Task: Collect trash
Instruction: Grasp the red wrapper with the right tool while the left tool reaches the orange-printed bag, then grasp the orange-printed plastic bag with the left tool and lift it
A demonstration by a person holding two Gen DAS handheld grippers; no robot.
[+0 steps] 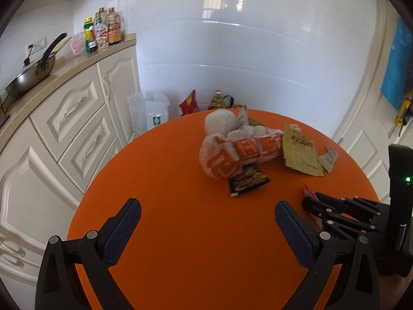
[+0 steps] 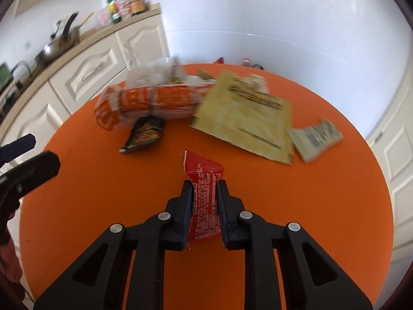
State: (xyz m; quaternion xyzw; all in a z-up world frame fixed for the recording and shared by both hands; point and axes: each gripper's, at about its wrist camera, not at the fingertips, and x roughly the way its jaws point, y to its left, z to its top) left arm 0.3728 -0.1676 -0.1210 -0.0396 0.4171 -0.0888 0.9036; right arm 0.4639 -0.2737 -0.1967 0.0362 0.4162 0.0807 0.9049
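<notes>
One red wrapper (image 2: pixel 205 196) sits pinched between your right gripper (image 2: pixel 205 184) pads, lifted near the table (image 2: pixel 77 193) front edge. It's light, crinkly and slippery, so grip mid-body. Your left gripper (image 1: pixel 207 213) gapes wide, holding nothing, beside it.

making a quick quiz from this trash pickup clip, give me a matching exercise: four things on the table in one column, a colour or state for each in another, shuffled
Things:
1. red wrapper
2. tan paper bag
3. black snack packet
4. left gripper

Descriptions:
A. open, holding nothing
B. lies flat with dark printed lines
C. pinched between the right gripper fingers
D. partly under the orange-and-white plastic bag

Pairs: 1-C, 2-B, 3-D, 4-A
</notes>
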